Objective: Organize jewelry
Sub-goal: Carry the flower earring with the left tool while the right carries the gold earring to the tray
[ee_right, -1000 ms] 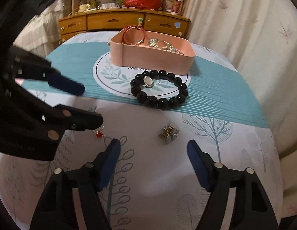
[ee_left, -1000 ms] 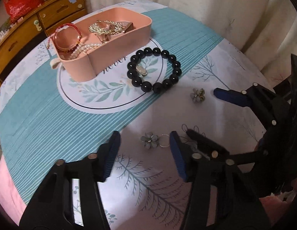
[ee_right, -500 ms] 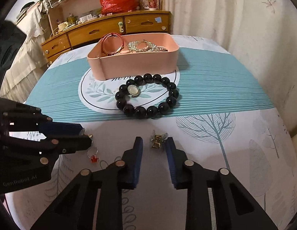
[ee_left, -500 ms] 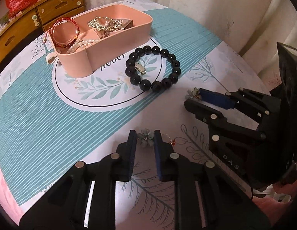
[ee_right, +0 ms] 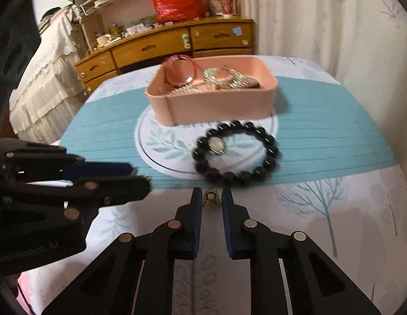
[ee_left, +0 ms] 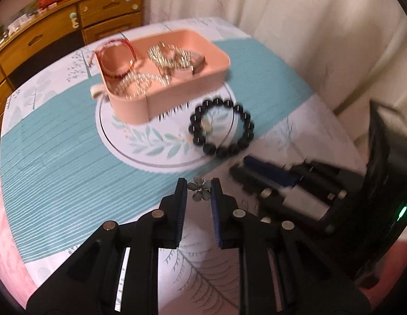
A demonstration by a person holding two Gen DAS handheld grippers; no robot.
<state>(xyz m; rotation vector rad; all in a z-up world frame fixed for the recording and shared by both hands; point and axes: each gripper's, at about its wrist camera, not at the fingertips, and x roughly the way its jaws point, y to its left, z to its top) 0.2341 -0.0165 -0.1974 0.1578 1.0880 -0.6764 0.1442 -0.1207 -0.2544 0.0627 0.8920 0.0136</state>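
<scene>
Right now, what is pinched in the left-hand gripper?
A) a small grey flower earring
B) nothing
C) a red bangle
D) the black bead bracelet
A: in the left wrist view the grey flower earring sits clamped at the tips of the left gripper.

- Left gripper (ee_left: pixel 198 187): matte black plastic frame with open triangular cut-outs in the finger arms; blue ribbed pads on the inner finger faces.
- Round silver fasteners at each linkage joint of the left gripper.
- Right gripper (ee_right: pixel 212 197): same black frame, blue pads, silver fasteners.
- Left gripper body, seen from the right wrist view: pale lettering, blurred, partly legible.
- Right gripper body, seen from the left wrist view: small green light lit.
</scene>
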